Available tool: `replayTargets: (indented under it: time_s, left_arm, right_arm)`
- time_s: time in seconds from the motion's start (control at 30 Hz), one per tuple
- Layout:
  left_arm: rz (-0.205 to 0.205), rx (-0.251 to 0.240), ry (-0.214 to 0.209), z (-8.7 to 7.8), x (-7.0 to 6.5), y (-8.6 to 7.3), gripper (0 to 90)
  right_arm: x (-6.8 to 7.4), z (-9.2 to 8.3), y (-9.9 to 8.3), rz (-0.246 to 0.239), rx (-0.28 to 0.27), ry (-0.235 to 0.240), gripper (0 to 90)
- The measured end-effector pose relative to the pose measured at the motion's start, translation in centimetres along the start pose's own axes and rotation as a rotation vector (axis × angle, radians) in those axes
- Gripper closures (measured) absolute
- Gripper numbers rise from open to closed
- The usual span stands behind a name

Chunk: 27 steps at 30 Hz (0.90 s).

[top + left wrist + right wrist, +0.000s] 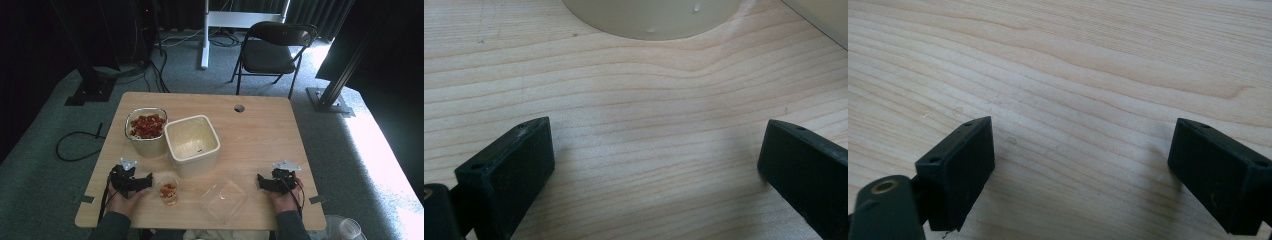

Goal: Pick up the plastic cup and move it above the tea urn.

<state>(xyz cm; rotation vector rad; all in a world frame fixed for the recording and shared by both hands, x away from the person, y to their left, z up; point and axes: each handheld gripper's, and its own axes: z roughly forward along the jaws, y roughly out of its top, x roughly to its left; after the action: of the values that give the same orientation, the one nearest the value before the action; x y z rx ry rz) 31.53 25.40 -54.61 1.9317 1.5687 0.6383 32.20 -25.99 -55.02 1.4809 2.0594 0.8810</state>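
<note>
Left gripper [131, 181] sits at the lower left of the table [260, 130], jaws spread wide with nothing between them. Just right of it stands a small cup [168, 191] of red bits, behind that a tub [146, 131] of the same stuff and an empty white bin [192, 144]. A clear lid [226, 198] lies lower middle. Right gripper [267, 182] is released too, lower right. My worry: that light cup tips if a jaw clips it.

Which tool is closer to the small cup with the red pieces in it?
Left. The left tool sits just beside the small cup, on its left. The right tool is far off across the clear lid.
</note>
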Motion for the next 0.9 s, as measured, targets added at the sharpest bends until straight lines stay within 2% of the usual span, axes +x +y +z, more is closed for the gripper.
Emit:
replayTargets:
  time_s: [0.1,0.17,0.2,0.23,0.27,0.3,0.33,0.37,0.4,0.43,0.5,0.57,0.6,0.67,0.7,0.73,0.8,0.83,0.9]
  left_arm:
    - [0.001,0.000,-0.002,0.0,0.0,0.0,2.3]
    - [0.002,0.000,-0.002,0.0,0.0,0.0,2.3]
    - [0.002,0.000,-0.004,0.0,0.0,0.0,2.3]
    - [0.003,0.000,-0.005,0.0,0.0,0.0,2.3]
    - [0.003,0.000,-0.006,0.0,0.0,0.0,2.3]
    - [0.003,0.000,-0.006,0.0,0.0,0.0,2.3]
    - [0.003,0.000,-0.006,0.0,0.0,0.0,2.3]
    - [0.005,0.000,-0.009,0.0,0.0,0.0,2.3]
    - [0.007,0.002,-0.009,0.0,0.0,0.1,2.3]
    - [0.009,0.002,-0.010,0.0,0.0,0.1,2.3]
    - [0.012,0.002,-0.012,0.0,0.0,0.1,2.3]
    - [0.013,0.002,-0.013,0.0,0.0,0.1,2.3]
    - [0.013,0.002,-0.013,0.0,0.0,0.1,2.3]
    - [0.018,0.003,-0.016,0.0,0.0,0.1,2.3]
    - [0.018,0.003,-0.016,0.0,0.0,0.1,2.3]
    - [0.020,0.002,-0.018,0.0,0.0,0.1,2.3]
    - [0.020,0.002,-0.019,0.0,0.0,0.1,2.3]
    - [0.022,0.001,-0.021,0.0,0.0,0.1,2.3]
    - [0.022,0.001,-0.021,0.0,0.0,0.1,2.3]
  right_arm:
    - [-0.1,-0.1,0.0,0.008,-0.009,-0.006,16.6]
    - [-0.1,-0.1,0.0,0.008,-0.009,-0.006,16.6]
    - [0.0,-0.2,0.0,0.013,-0.009,-0.009,25.6]
    - [0.0,-0.8,0.2,0.041,-0.003,-0.004,43.6]
    - [0.0,-1.2,0.3,0.062,-0.019,0.007,46.0]
    - [0.1,-1.6,0.5,0.057,-0.045,0.010,49.2]
    - [0.1,-1.6,0.5,0.057,-0.045,0.010,49.2]
    - [0.3,-2.1,0.8,0.047,-0.062,0.006,50.0]
    - [0.8,-3.0,1.3,0.028,-0.106,0.023,51.1]
    - [1.2,-3.6,1.7,0.013,-0.124,0.046,51.5]
    - [2.1,-4.5,2.3,-0.018,-0.153,0.085,51.9]
    - [2.4,-4.7,2.6,-0.033,-0.161,0.095,52.2]
    - [3.3,-5.4,3.2,-0.064,-0.175,0.135,52.7]
    - [4.1,-5.8,3.5,-0.083,-0.183,0.180,54.0]
    - [4.1,-5.8,3.5,-0.083,-0.183,0.180,54.0]
    - [5.0,-5.9,3.8,-0.112,-0.179,0.220,54.9]
    - [5.4,-5.8,3.9,-0.131,-0.171,0.237,55.6]
    - [6.3,-5.3,3.8,-0.176,-0.137,0.259,56.7]
    - [6.8,-4.7,3.8,-0.209,-0.099,0.265,58.9]
